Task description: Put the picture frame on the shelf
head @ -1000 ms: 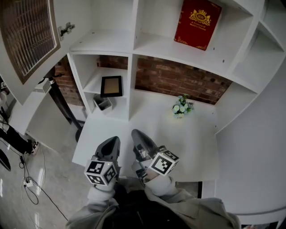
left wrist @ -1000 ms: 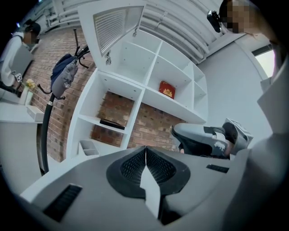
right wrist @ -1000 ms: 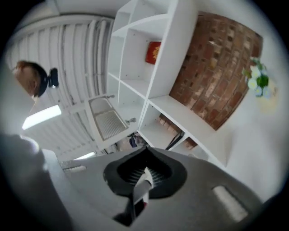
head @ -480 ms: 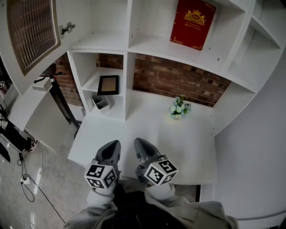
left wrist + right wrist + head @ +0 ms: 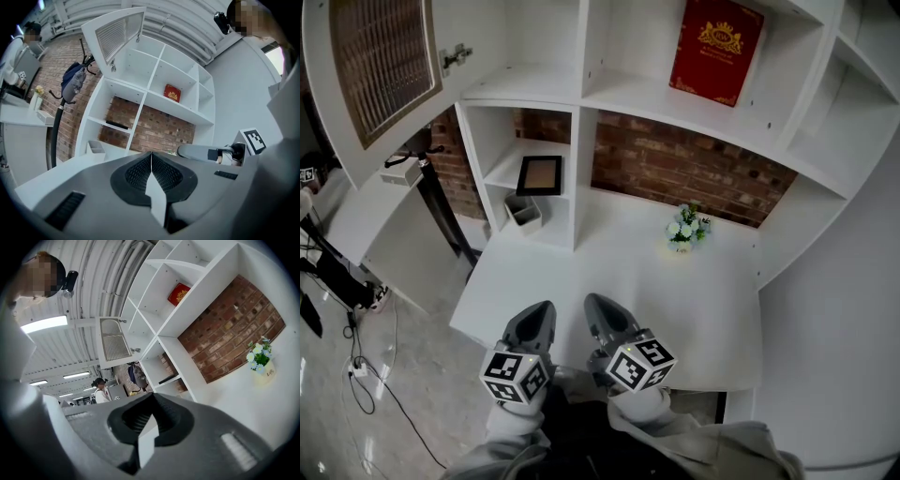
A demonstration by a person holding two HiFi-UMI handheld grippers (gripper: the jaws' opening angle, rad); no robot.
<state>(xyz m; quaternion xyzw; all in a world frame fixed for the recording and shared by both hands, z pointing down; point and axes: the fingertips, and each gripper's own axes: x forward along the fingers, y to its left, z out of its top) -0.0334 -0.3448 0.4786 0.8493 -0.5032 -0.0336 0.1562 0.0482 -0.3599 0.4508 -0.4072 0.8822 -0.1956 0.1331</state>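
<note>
Holding my left claw (image 5: 536,317) and right claw (image 5: 602,314) side by side, low over the near edge of the bench (image 5: 581,272), close to my body. Left claw: jaws pressed together, nothing between them. Right claw: jaws likewise together, empty. Picture frame (image 5: 539,175), dark border with a pale brown centre, looks to lie flat on the small shelf (image 5: 508,180) in the lower left compartment of the white unit, well apart from both claws. Under that shelf, on the bench, a small white bin (image 5: 523,212). Further right, a little pot of white flowers (image 5: 684,228) on the bench, near the brick wall (image 5: 675,169). Red book (image 5: 715,49) upright in an upper compartment.
</note>
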